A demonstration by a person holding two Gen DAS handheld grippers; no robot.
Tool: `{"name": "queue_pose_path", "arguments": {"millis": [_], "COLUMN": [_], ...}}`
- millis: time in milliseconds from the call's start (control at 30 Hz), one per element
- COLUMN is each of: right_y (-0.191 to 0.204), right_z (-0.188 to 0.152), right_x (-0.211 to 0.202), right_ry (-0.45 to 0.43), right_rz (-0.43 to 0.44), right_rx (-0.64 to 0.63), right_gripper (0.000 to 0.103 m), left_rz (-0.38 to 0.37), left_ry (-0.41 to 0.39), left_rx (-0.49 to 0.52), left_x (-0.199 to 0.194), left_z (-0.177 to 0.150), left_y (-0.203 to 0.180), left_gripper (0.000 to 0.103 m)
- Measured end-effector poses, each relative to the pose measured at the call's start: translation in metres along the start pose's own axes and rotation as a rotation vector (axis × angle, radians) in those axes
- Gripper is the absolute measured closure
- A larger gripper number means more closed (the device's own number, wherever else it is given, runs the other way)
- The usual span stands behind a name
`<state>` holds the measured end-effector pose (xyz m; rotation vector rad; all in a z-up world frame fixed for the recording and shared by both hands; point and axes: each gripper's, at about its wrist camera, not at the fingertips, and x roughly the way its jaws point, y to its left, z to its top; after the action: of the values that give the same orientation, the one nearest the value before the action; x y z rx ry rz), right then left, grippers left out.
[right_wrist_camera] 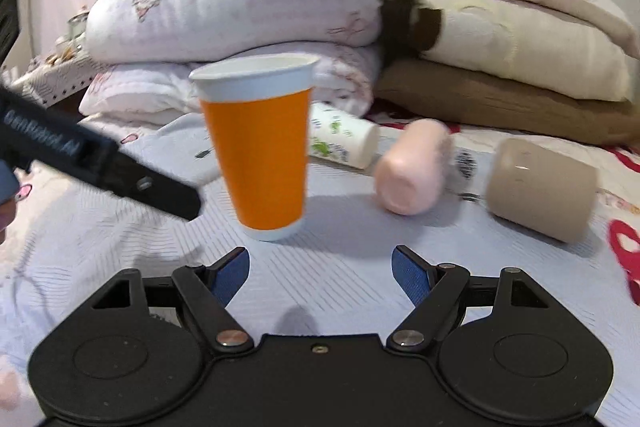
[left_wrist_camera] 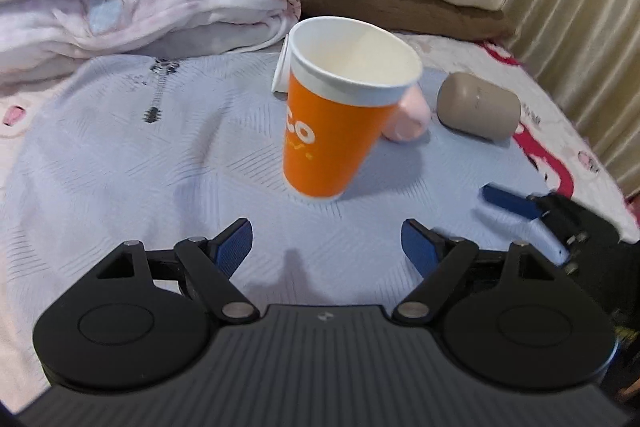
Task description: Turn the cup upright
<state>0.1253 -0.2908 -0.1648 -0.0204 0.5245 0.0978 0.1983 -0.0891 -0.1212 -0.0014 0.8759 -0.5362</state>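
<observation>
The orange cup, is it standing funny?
Yes. The orange cup is mouth-up but leaning sideways on the soft bedspread, held by neither tool. Behind it, the white cup, pink cup and beige cup all lie tipped over.

Hidden behind the orange cup (left_wrist_camera: 320,131) in the left wrist view: most of the white printed cup (left_wrist_camera: 281,71) and part of the pink cup (left_wrist_camera: 412,119). Only "CO" readable on the orange side; rest of the lettering turned away and blurred. In the right wrist view, left gripper (right_wrist_camera: 120,167) cut off by the left edge, fingertips not visible, motion-blurred. Print on the white cup too small to read. Small items on the far left shelf (right_wrist_camera: 64,63) too blurred to name.
</observation>
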Motion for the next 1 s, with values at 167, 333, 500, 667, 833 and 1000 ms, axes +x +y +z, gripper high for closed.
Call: {"name": "queue_pose_path", "arguments": {"millis": [167, 333, 500, 667, 833, 1000], "right_y": [-0.005, -0.004, -0.005, 0.001, 0.011, 0.016], "right_z": [0.016, 0.035, 0.047, 0.058, 0.064, 0.066], "right_x": [-0.043, -0.083, -0.124, -0.161, -0.201, -0.225], "right_ry": [-0.017, -0.026, -0.041, -0.074, -0.109, -0.091], "right_rz": [-0.066, -0.134, -0.131, -0.123, -0.111, -0.104], "right_rx": [0.005, -0.009, 0.027, 0.024, 0.003, 0.019], "right_gripper": [0.021, 0.021, 0.021, 0.021, 0.021, 0.020], "left_rz": [0.015, 0.130, 0.164, 0.217, 0.250, 0.275], "left_ry": [0.005, 0.001, -0.020, -0.057, -0.094, -0.128], "left_rx": [-0.010, -0.033, -0.041, -0.032, -0.037, -0.031], "left_x": [-0.044, -0.085, -0.117, -0.149, -0.176, -0.197], "left_z": [-0.002, -0.003, -0.004, -0.008, -0.016, -0.027], "left_y": [-0.019, -0.034, -0.040, -0.049, -0.056, -0.062], "left_gripper": [0.021, 0.019, 0.019, 0.017, 0.015, 0.013]}}
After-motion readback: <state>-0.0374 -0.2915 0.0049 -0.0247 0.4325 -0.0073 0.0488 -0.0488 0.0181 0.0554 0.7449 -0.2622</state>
